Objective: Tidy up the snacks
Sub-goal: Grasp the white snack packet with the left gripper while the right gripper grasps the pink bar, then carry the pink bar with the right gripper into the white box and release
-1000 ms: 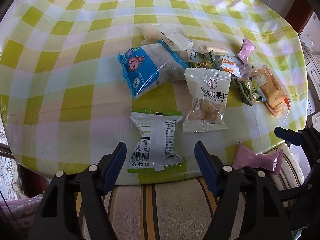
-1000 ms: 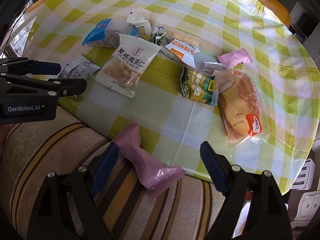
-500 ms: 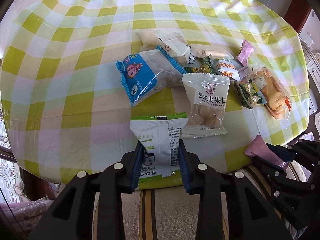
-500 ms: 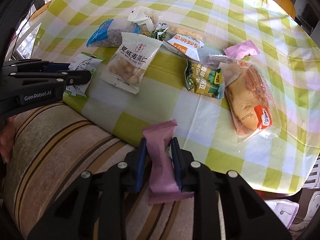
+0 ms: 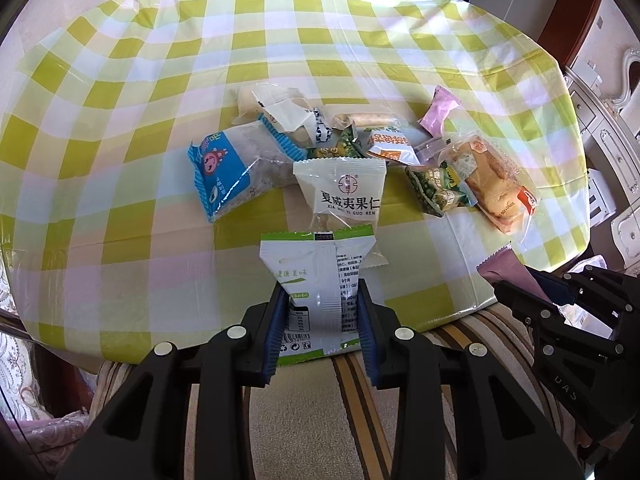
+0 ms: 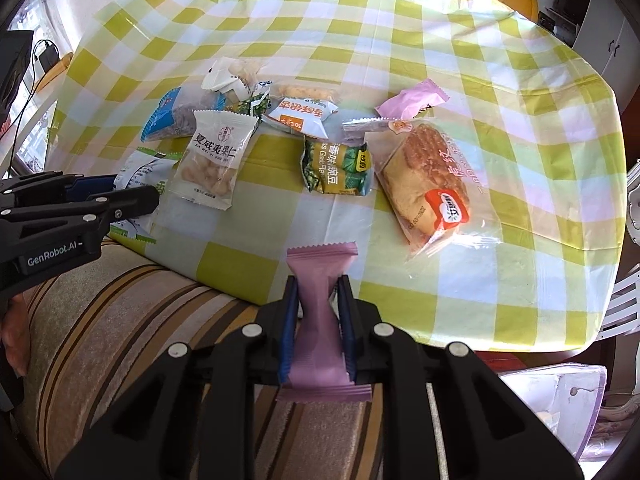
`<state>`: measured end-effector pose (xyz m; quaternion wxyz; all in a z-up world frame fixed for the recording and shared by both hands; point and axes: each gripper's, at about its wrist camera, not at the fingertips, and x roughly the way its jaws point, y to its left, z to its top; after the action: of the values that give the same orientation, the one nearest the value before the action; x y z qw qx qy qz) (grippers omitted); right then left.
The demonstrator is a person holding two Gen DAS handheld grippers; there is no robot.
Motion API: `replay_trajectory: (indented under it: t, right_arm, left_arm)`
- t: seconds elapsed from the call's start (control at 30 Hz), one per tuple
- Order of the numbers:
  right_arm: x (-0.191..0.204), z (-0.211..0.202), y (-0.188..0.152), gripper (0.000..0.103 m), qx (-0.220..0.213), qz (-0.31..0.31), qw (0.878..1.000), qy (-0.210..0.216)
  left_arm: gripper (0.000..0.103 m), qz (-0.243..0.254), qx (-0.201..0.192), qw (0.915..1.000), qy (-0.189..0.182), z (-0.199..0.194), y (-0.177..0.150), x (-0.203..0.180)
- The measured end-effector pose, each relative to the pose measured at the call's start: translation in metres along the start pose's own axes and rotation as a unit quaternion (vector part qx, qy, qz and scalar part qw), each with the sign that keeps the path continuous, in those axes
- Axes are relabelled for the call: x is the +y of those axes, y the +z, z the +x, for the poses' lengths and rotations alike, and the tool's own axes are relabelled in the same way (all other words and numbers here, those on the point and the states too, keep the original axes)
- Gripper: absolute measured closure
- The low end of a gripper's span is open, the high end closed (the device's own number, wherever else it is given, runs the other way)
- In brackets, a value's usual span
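My left gripper [image 5: 322, 292] is shut on a white-and-green snack packet [image 5: 316, 264], which stands lifted over the near edge of the yellow-checked table [image 5: 120, 120]. The right gripper [image 6: 318, 282] has its jaws closing on a pink snack packet [image 6: 320, 264], pinching its waist just off the table edge. In the right wrist view the left gripper [image 6: 132, 196] shows at the left with its packet [image 6: 140, 168]. The pink packet [image 5: 500, 268] shows at the right of the left wrist view.
A loose pile on the table holds a blue packet [image 5: 224, 168], a white nut packet [image 5: 344, 196], a green pea packet [image 6: 336, 168], a bread packet [image 6: 428, 184], a second pink packet [image 6: 412, 102] and several others. A striped cushion [image 6: 140, 320] lies below the near edge.
Both grippers went from open to shut, the left on the white-and-green packet, the right on the pink one. Both packets have since been lifted off the table edge and cushion.
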<state>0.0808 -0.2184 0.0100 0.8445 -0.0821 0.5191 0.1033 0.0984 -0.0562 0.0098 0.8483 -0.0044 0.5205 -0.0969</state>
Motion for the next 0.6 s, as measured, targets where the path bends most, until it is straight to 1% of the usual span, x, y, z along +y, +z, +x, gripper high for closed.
replay_trajectory:
  t: [0.27,0.47,0.6]
  right_arm:
    - [-0.021,-0.015,-0.004,0.083,-0.018,0.033,0.999,-0.002]
    - [-0.047,-0.026,-0.014,0.083,-0.027,0.069,0.997,-0.007]
    - [-0.072,-0.035,-0.025,0.083,-0.033,0.098,0.995,-0.017]
  left_arm:
    - [0.071,0.023,-0.004,0.9996,-0.014,-0.004,-0.001,-0.024]
    - [0.071,0.046,-0.004,0.9986,-0.028,-0.006,0.0,-0.047]
    - [0.071,0.064,-0.004,0.9972,-0.039,-0.007,0.001,-0.067]
